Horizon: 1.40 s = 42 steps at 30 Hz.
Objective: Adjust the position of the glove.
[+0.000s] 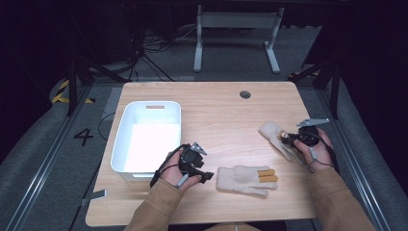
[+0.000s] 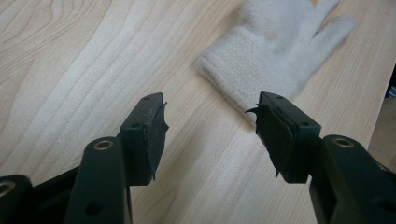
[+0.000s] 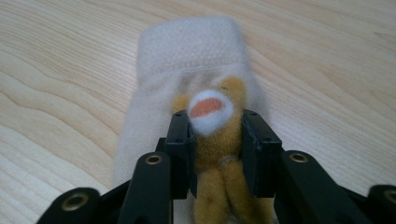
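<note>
Table [image 1: 221, 115]: light wood top with a dark round grommet [image 1: 245, 94] near the far edge; carries every item below.

Bin [image 1: 126, 126]: white plastic, rectangular, a handle slot in its far wall; stands on the left part of the table, interior bare.

Near glove [image 1: 240, 179]: cream knit, lying flat near the front edge, cuff toward the left tongs, fingers pointing right. The high view shows two mustard-yellow fingers among the cream ones; the left gripper view shows the ribbed cuff and pale fingers only [image 2: 275, 51].

Far glove [image 1: 276, 137]: cream knit, lying on the right part of the table, cuff pointing away from the person. The right gripper view brings out what the high view blurs: a mustard plush animal face with a white muzzle and orange mouth [image 3: 211, 108] sewn on the glove [image 3: 187, 51].

Left tongs [image 1: 206, 176]: held in the left hand [image 1: 180, 171] low over the table beside the bin, jaws spread wide and gripping nothing; the near glove's cuff lies just beyond them [image 2: 210, 126].

Right tongs [image 1: 287, 139]: held in the right hand [image 1: 317, 147], jaws drawn in on the mustard plush part of the far glove, pressing it from both sides [image 3: 217, 154]
</note>
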Tool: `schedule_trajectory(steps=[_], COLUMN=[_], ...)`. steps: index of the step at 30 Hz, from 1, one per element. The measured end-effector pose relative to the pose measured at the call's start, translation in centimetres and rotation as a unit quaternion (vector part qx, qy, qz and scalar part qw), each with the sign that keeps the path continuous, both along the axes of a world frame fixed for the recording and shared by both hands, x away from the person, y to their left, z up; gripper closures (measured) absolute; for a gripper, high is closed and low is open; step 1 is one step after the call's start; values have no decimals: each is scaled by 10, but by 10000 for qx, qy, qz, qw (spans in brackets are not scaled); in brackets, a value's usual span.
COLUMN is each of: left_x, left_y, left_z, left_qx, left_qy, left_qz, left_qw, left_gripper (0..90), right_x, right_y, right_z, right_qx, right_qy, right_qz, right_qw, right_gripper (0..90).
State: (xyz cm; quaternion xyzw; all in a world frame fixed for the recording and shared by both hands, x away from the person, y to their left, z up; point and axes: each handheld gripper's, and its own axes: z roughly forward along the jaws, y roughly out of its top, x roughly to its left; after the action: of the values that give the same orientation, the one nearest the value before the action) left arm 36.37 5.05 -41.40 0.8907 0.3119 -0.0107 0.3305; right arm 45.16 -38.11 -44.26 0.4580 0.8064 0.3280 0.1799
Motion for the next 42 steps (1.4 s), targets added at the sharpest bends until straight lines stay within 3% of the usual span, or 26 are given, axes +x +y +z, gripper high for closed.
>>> schedule_trajectory(steps=[14,25,32,42], left_x=[1,3,3,4], left_y=[-4,-4,-4,-7], left_z=[3,7,10,13], left_qx=[-47,-108,-156,-187], left_qy=[-30,-68,-109,-126], left_qz=[-57,-70,-84,-130], left_qw=[10000,9999,9998,9997], left_gripper=[435,435,431,429], right_x=[-18,-38,-51,-67], right_y=[1,14,31,62], right_z=[37,67,80,85], right_qx=[149,204,387,373], right_qy=[-284,-536,-486,-417], right_qz=[282,750,1283,2035], right_qw=[9991,9955,9898,9775], right_gripper=[686,686,685,685])
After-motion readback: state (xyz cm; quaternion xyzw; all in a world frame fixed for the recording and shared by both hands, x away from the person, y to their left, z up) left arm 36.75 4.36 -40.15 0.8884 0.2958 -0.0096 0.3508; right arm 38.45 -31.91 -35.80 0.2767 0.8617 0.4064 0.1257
